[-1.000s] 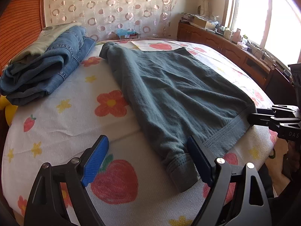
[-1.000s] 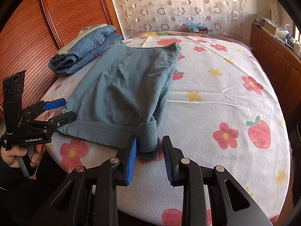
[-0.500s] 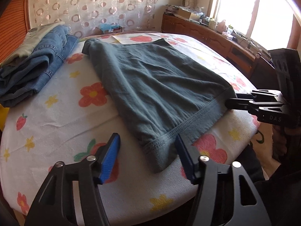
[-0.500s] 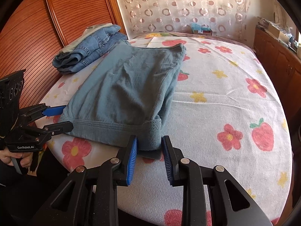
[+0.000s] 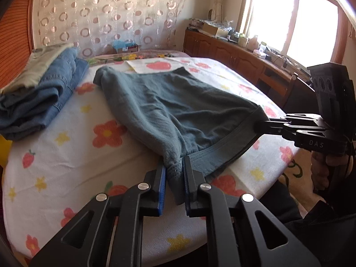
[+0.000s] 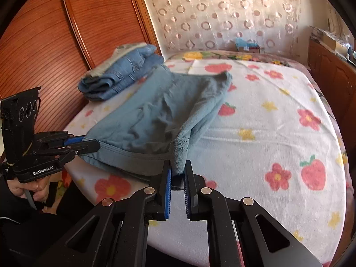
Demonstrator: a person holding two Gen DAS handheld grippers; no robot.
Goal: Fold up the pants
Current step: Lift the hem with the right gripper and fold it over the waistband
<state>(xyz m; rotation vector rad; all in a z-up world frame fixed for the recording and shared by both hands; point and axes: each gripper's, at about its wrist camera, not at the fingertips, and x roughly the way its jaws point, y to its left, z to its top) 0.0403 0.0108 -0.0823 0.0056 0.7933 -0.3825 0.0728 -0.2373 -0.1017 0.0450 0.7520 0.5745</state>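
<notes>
Grey-blue pants lie folded across the flowered bed cover. In the left wrist view my left gripper is closing, its blue pads pinching the near corner of the waistband edge, which is lifted off the cover. My right gripper grips the other corner of that edge at the right. In the right wrist view the right gripper is closing on a bunched corner of the pants, also raised. At the left, the left gripper bites the far corner. The band hangs taut between them.
A stack of folded jeans with a pale garment on top sits at the bed's far left, close to a wooden wall. A low wooden cabinet runs under the window on the right. A person's hand holds the left handle.
Both grippers have closed on the pants' near edge; the left went from wide open to pinching its corner. That edge has lifted off the cover and now stretches between them.
</notes>
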